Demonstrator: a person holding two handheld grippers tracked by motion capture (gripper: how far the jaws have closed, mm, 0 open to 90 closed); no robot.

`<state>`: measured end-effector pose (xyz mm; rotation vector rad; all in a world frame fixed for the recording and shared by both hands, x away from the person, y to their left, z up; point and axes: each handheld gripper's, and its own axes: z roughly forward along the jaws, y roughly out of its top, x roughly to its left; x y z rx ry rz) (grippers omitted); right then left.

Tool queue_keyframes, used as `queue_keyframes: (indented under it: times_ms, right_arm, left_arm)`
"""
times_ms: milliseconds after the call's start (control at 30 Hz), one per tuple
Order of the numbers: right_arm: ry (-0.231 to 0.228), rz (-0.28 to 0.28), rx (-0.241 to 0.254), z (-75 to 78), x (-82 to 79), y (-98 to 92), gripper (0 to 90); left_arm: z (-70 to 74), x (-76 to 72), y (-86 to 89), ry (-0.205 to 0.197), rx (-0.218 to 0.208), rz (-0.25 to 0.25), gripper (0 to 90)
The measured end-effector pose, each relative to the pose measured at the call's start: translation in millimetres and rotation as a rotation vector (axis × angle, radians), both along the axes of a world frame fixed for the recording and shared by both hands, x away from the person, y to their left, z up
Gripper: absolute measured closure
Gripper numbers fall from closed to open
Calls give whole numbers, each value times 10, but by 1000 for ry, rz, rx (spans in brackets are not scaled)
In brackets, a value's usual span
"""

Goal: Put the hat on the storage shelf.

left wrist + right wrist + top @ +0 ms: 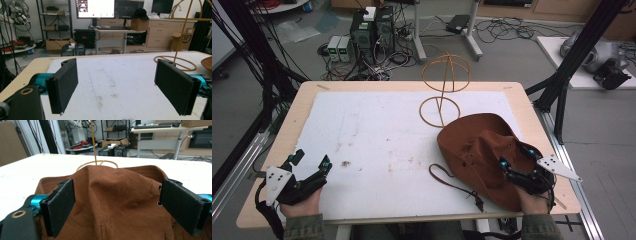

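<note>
Left tongs [312, 161]: one, at the near left corner of the bench, held low over the white sheet; jaws spread wide, nothing between them.
Right tongs [515, 156]: one, at the near right, over the hat; jaws wide apart on either side of the crown, pads not pressing the cloth as far as the right gripper view shows.
Hat [482, 150]: one brown suede-like brimmed hat, lying on the right half of the bench, partly on the white sheet, partly on the bare wood; two metal eyelets [159, 195] on its side.
Chin cord [452, 181]: one, dark brown, trailing left from the hat across the sheet towards the near edge.
White sheet [377, 135]: one, stained, covering most of the bench [302, 100].
Hat stand [443, 90]: one, yellowish wire, ring base and domed top, upright just behind the hat.
Writing: "SF" on a cardboard box [183, 37] in the far room, in the left gripper view.
</note>
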<state>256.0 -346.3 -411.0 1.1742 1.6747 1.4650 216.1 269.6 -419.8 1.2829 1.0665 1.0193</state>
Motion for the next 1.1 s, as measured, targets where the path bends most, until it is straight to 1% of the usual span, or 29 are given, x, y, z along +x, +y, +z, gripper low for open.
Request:
queue_keyframes:
  times_ms: [167,367,433,467,700,800,900,1100]
  right_arm:
    - [0,-1,-1,-1,-1,-2,124]
    - [1,1,1,0,-1,-3,124]
    - [7,1,11,1,-3,-2,124]
    - [2,1,13,1,0,-4,124]
    - [1,0,17,6,0,-19,124]
    - [-9,-2,9,20,-7,-26,124]
    - [-7,0,8,23,-8,-26,124]
    - [-9,22,-2,25,3,-18,124]
  left_arm:
    - [-3,3,-5,-1,-2,1,193]
    - [-9,3,9,6,-4,1,193]
    - [-9,4,7,3,-8,2,193]
    - [-8,2,8,2,-8,3,193]
    - [-16,3,6,4,-5,3,193]
    - [-21,5,5,5,-5,3,193]
    - [-26,7,10,11,-4,2,194]
    - [-36,10,16,14,-8,3,193]
